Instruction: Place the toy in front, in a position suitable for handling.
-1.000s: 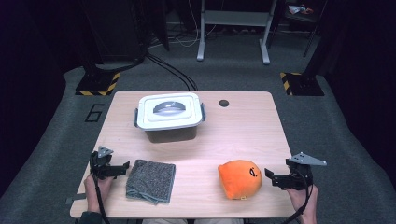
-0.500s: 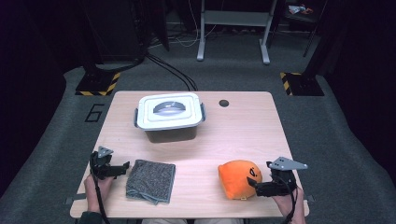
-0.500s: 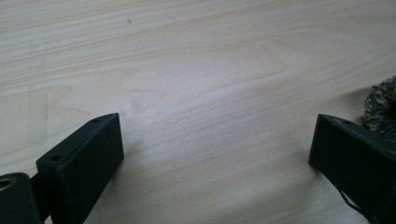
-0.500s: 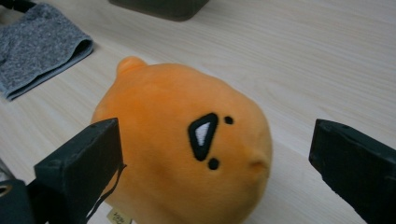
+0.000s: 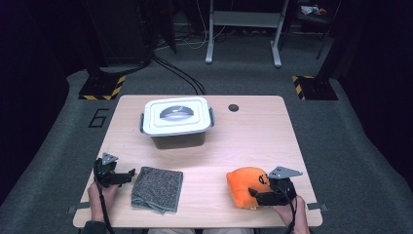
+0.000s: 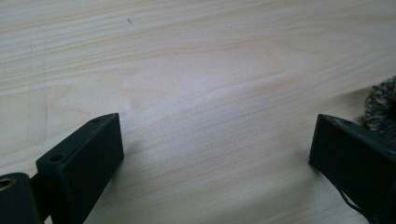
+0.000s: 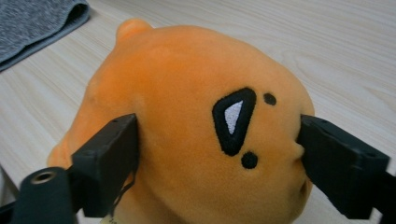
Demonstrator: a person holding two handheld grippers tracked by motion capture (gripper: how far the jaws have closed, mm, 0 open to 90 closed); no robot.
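Near the table's front edge, at about five o'clock from the table's centre in the high view, lies an orange plush toy (image 5: 246,186). It is a rounded lump lying on its side, its long axis running roughly from nine to three o'clock across the wooden table (image 5: 253,141). In the right gripper view, its embroidered black-and-white eye and two black dots face the camera, and a small nub sticks out at the far end, toward eleven o'clock.

The right gripper (image 5: 257,195) comes at the toy from its three o'clock side. Its jaws have just been closing, with the toy between them, and both black pads now press into the plush on either flank.

At nine o'clock from the toy, well apart, lies a folded grey cloth (image 5: 158,188). Just beyond it, the left gripper (image 5: 130,173) rests low over bare wood, jaws spread wide with nothing between them; the cloth's edge sits just outside one jaw.

At twelve o'clock from the cloth stands a lidded white box (image 5: 177,119) with its handle folded flat. Nothing lies between the toy and the box.
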